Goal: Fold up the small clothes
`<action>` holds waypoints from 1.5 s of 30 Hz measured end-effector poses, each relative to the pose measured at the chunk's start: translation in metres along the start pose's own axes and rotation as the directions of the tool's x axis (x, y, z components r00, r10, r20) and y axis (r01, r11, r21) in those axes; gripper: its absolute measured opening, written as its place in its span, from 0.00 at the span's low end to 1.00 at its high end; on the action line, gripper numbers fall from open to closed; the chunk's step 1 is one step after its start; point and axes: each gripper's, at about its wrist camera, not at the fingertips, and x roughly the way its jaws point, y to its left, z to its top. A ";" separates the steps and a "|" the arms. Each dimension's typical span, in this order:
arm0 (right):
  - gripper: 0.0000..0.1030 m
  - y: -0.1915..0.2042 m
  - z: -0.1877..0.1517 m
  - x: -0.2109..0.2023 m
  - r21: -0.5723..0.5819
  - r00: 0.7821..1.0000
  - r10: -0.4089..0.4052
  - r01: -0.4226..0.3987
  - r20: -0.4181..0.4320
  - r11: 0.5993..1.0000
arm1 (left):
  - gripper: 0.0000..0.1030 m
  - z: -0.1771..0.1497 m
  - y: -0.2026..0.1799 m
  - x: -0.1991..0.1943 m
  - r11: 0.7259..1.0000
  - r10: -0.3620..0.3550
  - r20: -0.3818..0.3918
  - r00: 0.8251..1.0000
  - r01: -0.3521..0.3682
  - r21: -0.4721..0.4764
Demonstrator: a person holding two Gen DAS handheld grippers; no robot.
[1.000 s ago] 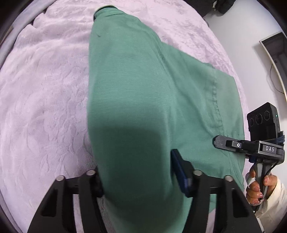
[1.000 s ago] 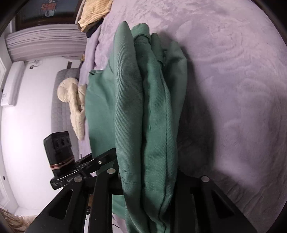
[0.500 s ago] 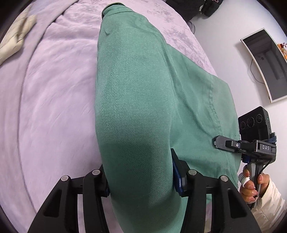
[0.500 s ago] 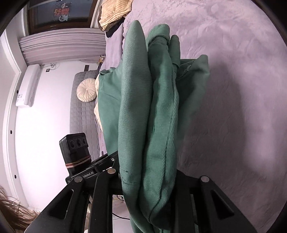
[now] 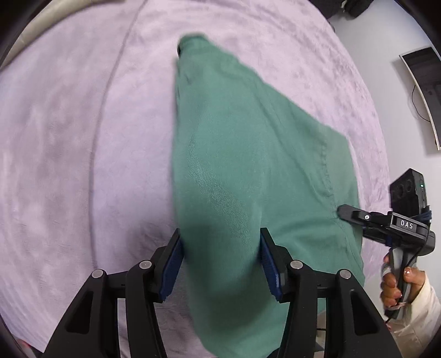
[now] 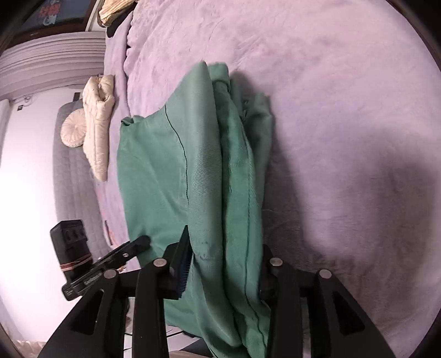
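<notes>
A green garment hangs stretched between both grippers above a lilac bed cover. My left gripper is shut on a bunched edge of the green garment, which fills the gap between its blue pads. My right gripper is shut on the other bunched edge; it also shows in the left wrist view pinching the hem. The far end of the garment rests on the bed. In the right wrist view the left gripper is at the lower left.
A cream quilted jacket and a round cushion lie by the grey headboard. A yellow garment lies at the far end. A wall screen hangs to the right of the bed.
Both grippers have stayed shut on the green garment and swung it over the bed. The garment hangs more spread now, with its far end lower on the cover.
</notes>
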 end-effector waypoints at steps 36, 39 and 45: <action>0.03 -0.002 -0.021 -0.048 -0.212 0.981 -0.181 0.192 0.071 0.958 | 0.76 -0.063 0.010 -0.031 0.955 0.233 0.020 0.972 -0.232 0.182; 0.03 -0.010 -0.007 -0.024 -0.215 0.964 -0.265 0.265 0.026 0.940 | 0.76 -0.052 0.004 -0.036 0.954 0.257 0.039 0.966 -0.260 0.149; 0.03 -0.019 -0.008 -0.048 -0.151 0.960 -0.278 0.281 0.040 0.948 | 0.76 -0.046 -0.007 -0.044 0.946 0.295 0.071 0.953 -0.302 0.117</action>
